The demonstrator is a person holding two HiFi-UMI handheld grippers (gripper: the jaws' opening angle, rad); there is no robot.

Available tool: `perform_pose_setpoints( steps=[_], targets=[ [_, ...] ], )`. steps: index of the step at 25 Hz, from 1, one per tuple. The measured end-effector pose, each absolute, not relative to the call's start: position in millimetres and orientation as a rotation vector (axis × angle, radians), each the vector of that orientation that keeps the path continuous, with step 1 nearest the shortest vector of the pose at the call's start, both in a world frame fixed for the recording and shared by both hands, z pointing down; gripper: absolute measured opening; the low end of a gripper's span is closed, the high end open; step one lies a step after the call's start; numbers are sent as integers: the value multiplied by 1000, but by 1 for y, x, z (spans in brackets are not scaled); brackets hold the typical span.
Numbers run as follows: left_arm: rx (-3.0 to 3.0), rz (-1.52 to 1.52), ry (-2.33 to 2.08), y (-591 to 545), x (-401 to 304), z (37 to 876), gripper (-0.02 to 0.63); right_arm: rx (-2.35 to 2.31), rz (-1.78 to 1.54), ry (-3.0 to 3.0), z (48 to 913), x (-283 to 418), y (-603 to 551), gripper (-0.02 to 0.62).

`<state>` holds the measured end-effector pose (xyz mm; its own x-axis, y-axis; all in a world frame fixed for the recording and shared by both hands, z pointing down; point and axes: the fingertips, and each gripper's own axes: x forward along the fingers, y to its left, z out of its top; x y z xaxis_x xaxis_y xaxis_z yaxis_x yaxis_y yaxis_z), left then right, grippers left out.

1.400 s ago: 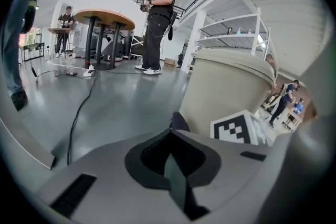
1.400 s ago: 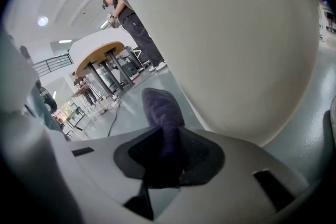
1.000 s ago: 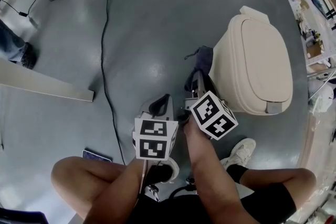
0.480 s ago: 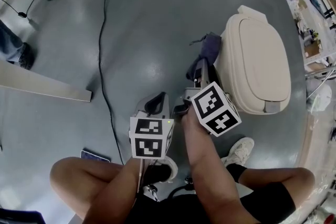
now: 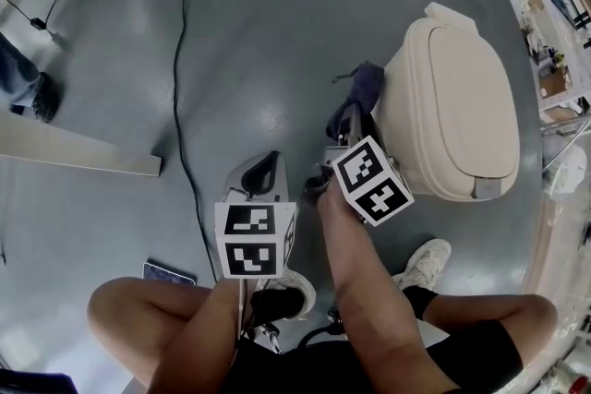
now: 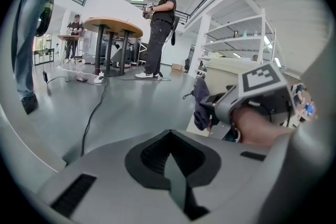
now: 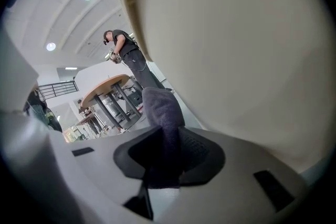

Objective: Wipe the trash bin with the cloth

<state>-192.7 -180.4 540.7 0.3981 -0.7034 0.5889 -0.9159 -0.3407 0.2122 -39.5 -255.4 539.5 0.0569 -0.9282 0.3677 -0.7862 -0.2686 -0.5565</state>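
While the left gripper (image 6: 170, 162) is kept back over the floor (image 5: 231, 32) with its jaws drawn together on nothing, the wiping is being done by the right gripper (image 5: 349, 129), whose jaws are clamped on the dark cloth (image 5: 366, 86). Over the last second the cloth has been carried a little way along the left side wall of the trash bin (image 5: 399, 138), from about the middle of that wall towards the end farther from the person. It is now held just against the cream plastic. In the right gripper view the cloth is seen standing up between the jaws with the bin's curved wall right beside it, though actual contact cannot be confirmed there. The left gripper has been drawn slightly back, away from the bin. The bin itself appears not to have been shifted. From this it is judged that a stroke along one side is under way, and that the lid (image 5: 466, 106), the near end and the far side are yet to be covered, so the task is taken to be far from finished
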Motion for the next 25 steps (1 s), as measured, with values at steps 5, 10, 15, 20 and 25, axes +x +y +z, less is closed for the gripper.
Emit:
perform_pose_setpoints(
  steps=[5, 10, 15, 20, 25],
  targets=[
    [2187, 561, -1388, -183, -189, 538, 0, -2169, -1076, 1758, 577, -40, -258, 94],
    [2197, 562, -1378, -181, -185, 539, 0, -2218, -1154, 1749, 612, -38, -255, 94],
    [2200, 565, -1367, -180, -183, 540, 0, -2263, -1218, 1734, 645, -36, -251, 94],
    [2221, 577, -1340, -176, -174, 540, 0, -2293, -1291, 1720, 673, -36, -251, 94],
    [2231, 576, -1332, -175, -172, 540, 0, -2345, -1318, 1697, 691, -33, -251, 94]
  ],
)
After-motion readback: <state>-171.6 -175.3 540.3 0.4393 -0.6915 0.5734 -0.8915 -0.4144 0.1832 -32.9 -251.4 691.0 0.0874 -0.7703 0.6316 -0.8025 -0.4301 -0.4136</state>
